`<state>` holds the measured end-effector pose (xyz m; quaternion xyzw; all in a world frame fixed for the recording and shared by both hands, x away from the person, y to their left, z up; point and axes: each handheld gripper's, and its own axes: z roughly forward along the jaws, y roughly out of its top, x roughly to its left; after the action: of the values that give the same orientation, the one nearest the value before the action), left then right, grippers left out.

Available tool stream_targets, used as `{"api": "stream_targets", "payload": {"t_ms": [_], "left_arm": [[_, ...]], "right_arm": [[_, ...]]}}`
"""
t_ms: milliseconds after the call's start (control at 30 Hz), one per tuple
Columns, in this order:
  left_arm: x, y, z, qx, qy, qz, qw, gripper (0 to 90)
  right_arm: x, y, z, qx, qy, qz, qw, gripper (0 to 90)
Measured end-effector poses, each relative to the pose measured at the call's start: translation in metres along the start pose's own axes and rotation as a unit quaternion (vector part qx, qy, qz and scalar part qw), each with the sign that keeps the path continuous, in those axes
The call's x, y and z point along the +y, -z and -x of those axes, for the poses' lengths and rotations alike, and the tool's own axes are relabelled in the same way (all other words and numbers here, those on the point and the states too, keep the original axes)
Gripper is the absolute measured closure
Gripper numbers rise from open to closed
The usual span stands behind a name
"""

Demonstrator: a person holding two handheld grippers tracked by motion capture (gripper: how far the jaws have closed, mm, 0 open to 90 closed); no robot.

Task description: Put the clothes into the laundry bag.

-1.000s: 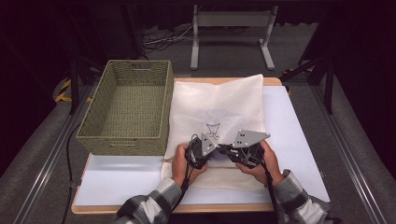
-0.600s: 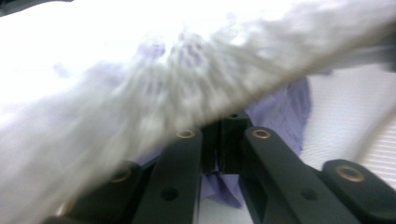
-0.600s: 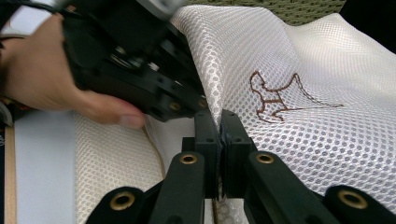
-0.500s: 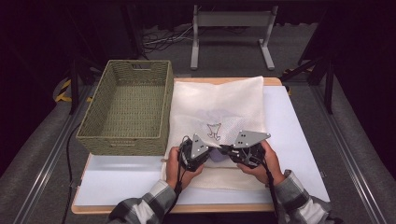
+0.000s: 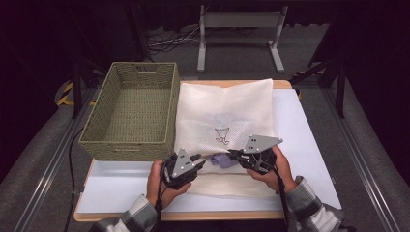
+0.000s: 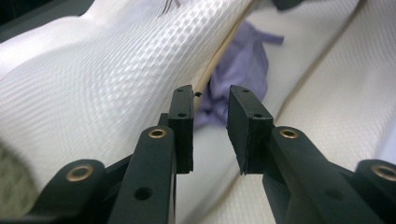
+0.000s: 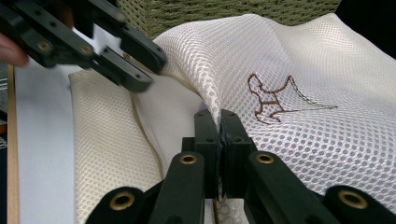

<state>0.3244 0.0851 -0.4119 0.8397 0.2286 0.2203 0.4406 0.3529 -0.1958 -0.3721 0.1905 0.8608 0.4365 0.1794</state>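
A white mesh bag (image 5: pixel 227 106) with a small brown embroidered figure (image 7: pixel 273 100) lies flat on the table. My right gripper (image 5: pixel 233 154) (image 7: pixel 219 116) is shut on the upper layer of the bag's near edge and holds it lifted. A purple cloth (image 5: pixel 220 159) (image 6: pixel 243 70) lies in the opened mouth. My left gripper (image 5: pixel 202 162) (image 6: pixel 210 100) sits just left of the mouth. Its jaws have just been opening and nothing is between them. In the right gripper view the left gripper (image 7: pixel 140 60) hovers beside the raised edge.
A woven green basket (image 5: pixel 130 145) stands left of the bag, close to my left hand. The white table top (image 5: pixel 121 188) runs to a wooden front edge. A metal stand (image 5: pixel 237 19) and cables lie on the floor beyond the table.
My left gripper has drawn back to the left, away from the bag's mouth, and its jaws have parted. The purple cloth now shows in the mouth. The right gripper has kept still.
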Motion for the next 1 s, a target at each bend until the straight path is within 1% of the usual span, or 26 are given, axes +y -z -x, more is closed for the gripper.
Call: {"api": "stream_targets", "payload": {"t_ms": [67,133,233,267,300,367,467,500,533,600,633,700,733,767,800,867,900,933,1000], "left_arm": [[-0.007,0.01,-0.006,-0.003,0.005,-0.005,1.0,67.8],[-0.014,0.018,-0.011,0.004,0.005,-0.017,0.9998,64.4],[-0.027,0.026,-0.017,0.007,0.018,-0.032,0.9993,59.5],[-0.031,0.028,-0.019,0.011,0.016,-0.038,0.9991,58.6],[-0.036,0.029,-0.021,0.022,0.015,-0.04,0.9988,57.5],[-0.044,0.032,-0.025,0.006,0.04,-0.04,0.9984,57.3],[-0.052,0.036,-0.027,0.007,0.043,-0.048,0.9979,51.8],[-0.055,0.038,-0.028,0.002,0.05,-0.049,0.9976,49.7],[-0.058,0.038,-0.028,-0.003,0.058,-0.051,0.997,48.0],[-0.062,0.038,-0.029,-0.008,0.065,-0.063,0.9958,46.2],[-0.064,0.037,-0.03,-0.011,0.075,-0.066,0.9949,44.9],[-0.068,0.034,-0.035,-0.022,0.1,-0.072,0.9922,44.4],[-0.069,0.033,-0.036,-0.032,0.109,-0.072,0.9909,43.5],[-0.07,0.032,-0.038,-0.042,0.117,-0.078,0.9892,43.1],[-0.071,0.03,-0.038,-0.044,0.126,-0.079,0.9879,42.9],[-0.071,0.028,-0.038,-0.044,0.128,-0.087,0.987,42.6],[-0.071,0.028,-0.038,-0.044,0.131,-0.086,0.9867,42.9],[-0.071,0.027,-0.039,-0.046,0.133,-0.084,0.9865,43.9],[-0.07,0.026,-0.039,-0.049,0.131,-0.088,0.9863,46.7]], "right_arm": [[0.0,0.0,0.0,0.001,-0.003,0.001,1.0,87.8],[0.0,0.0,0.0,0.001,-0.001,0.001,1.0,87.8],[0.0,0.001,0.0,0.001,0.0,0.0,1.0,87.8],[0.0,0.001,0.0,0.002,-0.001,0.001,1.0,87.8],[-0.001,0.002,0.0,0.002,0.0,0.0,1.0,87.8],[-0.002,0.004,0.001,0.0,-0.003,0.001,1.0,87.7],[-0.002,0.005,0.001,-0.003,-0.003,0.0,1.0,87.8],[-0.003,0.006,0.001,-0.003,-0.003,0.001,1.0,87.7],[-0.003,0.006,0.002,-0.004,-0.004,0.0,1.0,87.7],[-0.004,0.006,0.002,-0.003,-0.005,0.0,1.0,87.7],[-0.004,0.006,0.002,-0.004,-0.004,0.0,1.0,87.8],[-0.004,0.006,0.002,-0.004,-0.005,-0.002,1.0,87.7],[-0.004,0.006,0.002,-0.006,-0.003,-0.003,1.0,87.7],[-0.004,0.006,0.002,-0.006,-0.003,-0.003,1.0,87.7],[-0.004,0.006,0.002,-0.006,-0.002,-0.003,1.0,87.7],[-0.004,0.006,0.001,-0.007,0.001,-0.001,1.0,87.7],[-0.004,0.006,0.001,-0.009,0.001,-0.002,1.0,87.7],[-0.005,0.007,0.001,-0.01,0.001,-0.001,1.0,87.7],[-0.005,0.007,0.001,-0.014,0.007,0.0,0.9999,87.7]]}}
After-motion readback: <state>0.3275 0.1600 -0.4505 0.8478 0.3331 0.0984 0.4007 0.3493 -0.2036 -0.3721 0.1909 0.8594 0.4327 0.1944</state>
